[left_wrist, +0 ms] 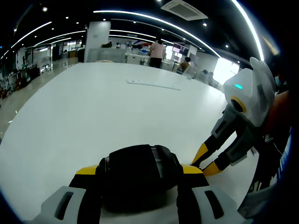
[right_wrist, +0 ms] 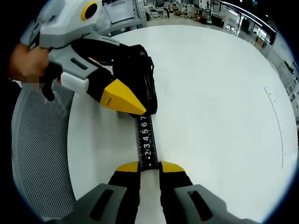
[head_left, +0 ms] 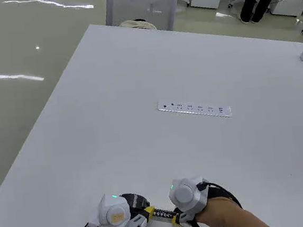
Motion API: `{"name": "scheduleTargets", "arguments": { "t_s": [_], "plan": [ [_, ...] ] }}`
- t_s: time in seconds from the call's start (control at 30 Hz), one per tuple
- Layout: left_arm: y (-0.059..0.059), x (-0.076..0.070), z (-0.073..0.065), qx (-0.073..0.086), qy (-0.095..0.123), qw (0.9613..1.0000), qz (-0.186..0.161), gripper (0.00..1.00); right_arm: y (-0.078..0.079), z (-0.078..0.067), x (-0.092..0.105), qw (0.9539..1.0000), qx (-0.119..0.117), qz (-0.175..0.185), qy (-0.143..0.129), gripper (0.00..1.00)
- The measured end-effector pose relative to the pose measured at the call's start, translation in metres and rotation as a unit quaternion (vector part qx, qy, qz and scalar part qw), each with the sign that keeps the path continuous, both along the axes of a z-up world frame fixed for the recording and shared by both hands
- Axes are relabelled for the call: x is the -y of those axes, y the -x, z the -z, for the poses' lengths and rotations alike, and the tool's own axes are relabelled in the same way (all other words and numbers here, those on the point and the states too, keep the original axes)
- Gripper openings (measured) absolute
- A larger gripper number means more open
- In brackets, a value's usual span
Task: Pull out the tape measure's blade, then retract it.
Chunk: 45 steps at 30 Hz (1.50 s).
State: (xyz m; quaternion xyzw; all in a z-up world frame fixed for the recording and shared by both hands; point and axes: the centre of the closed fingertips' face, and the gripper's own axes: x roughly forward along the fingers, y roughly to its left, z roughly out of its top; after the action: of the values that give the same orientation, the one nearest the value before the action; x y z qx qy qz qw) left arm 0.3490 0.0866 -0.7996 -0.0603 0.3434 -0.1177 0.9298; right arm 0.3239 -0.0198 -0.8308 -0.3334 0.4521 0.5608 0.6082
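Item: tape measure (head_left: 136,202), black, compact, at the near edge of the white table (head_left: 138,77), between two hand-held grippers. Right gripper (right_wrist: 149,166): jaws pinched together on the free end of the blade (right_wrist: 145,140), yellow pads meeting across it. Blade: short length drawn out, dark with pale numerals, lying flat and straight on the tabletop. Case (left_wrist: 138,182): clamped across its flanks by the left gripper (left_wrist: 139,170), resting on the table. Handling, judged: case rigid and fairly dense for its size, with rounded sides that could twist or slip under pull, so it is best held broadly across the body. The blade is probably thin spring steel, stiff along its length but prone to kink if bent sideways, slick-faced and likely sprung to snap back. It is best taken at the end tip, drawn in line with the case mouth, and fed home under restraint. Farther off: a white power strip (head_left: 194,109) at mid-table, well apart from the work.
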Motion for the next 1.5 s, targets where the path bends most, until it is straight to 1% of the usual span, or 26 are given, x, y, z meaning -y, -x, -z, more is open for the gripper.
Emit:
{"name": "scheduleTargets", "arguments": {
  "t_s": [0.13, 0.23, 0.4, 0.5, 0.57, 0.7, 1.0, 1.13, 1.33, 1.4, 1.5],
  "plan": [
    [0.0, 0.0, 0.0, -0.001, 0.001, 1.0, 0.001, 0.62, 0.0, 0.0, -0.002, 1.0, 0.0, 0.001, -0.003, 0.15],
    [0.0, 0.0, 0.0, -0.002, 0.002, 1.0, 0.002, 0.62, 0.0, 0.001, -0.006, 0.9999, -0.003, 0.0, -0.015, 0.14],
    [0.0, 0.0, 0.0, -0.002, 0.003, 1.0, 0.002, 0.62, 0.0, -0.002, -0.011, 0.9995, -0.008, 0.012, -0.027, 0.14],
    [0.0, 0.0, 0.001, -0.002, 0.004, 1.0, 0.001, 0.62, 0.001, -0.004, -0.014, 0.9995, -0.006, 0.007, -0.03, 0.14],
    [0.0, 0.0, 0.001, -0.003, 0.004, 1.0, 0.001, 0.62, 0.0, -0.002, -0.016, 0.9995, -0.005, 0.005, -0.032, 0.13],
    [0.0, 0.0, 0.001, -0.003, 0.006, 1.0, 0.001, 0.62, 0.0, -0.005, -0.022, 0.9993, -0.005, 0.008, -0.037, 0.13],
    [0.0, -0.001, 0.001, -0.003, 0.008, 1.0, 0.002, 0.62, -0.001, -0.002, -0.031, 0.9986, -0.006, 0.017, -0.049, 0.13],
    [0.0, -0.001, 0.001, -0.002, 0.01, 0.9999, 0.003, 0.62, -0.001, -0.003, -0.037, 0.9976, -0.009, 0.026, -0.063, 0.13],
    [0.0, -0.001, 0.001, -0.003, 0.012, 0.9999, 0.003, 0.62, -0.002, -0.001, -0.045, 0.9973, -0.005, 0.02, -0.071, 0.13],
    [0.0, -0.001, 0.0, -0.003, 0.011, 0.9999, 0.004, 0.62, -0.002, -0.001, -0.048, 0.9968, -0.011, 0.022, -0.076, 0.13],
    [0.0, -0.001, 0.0, -0.004, 0.011, 0.9999, 0.003, 0.62, -0.002, -0.001, -0.048, 0.997, -0.011, 0.018, -0.074, 0.13]
  ]
}}
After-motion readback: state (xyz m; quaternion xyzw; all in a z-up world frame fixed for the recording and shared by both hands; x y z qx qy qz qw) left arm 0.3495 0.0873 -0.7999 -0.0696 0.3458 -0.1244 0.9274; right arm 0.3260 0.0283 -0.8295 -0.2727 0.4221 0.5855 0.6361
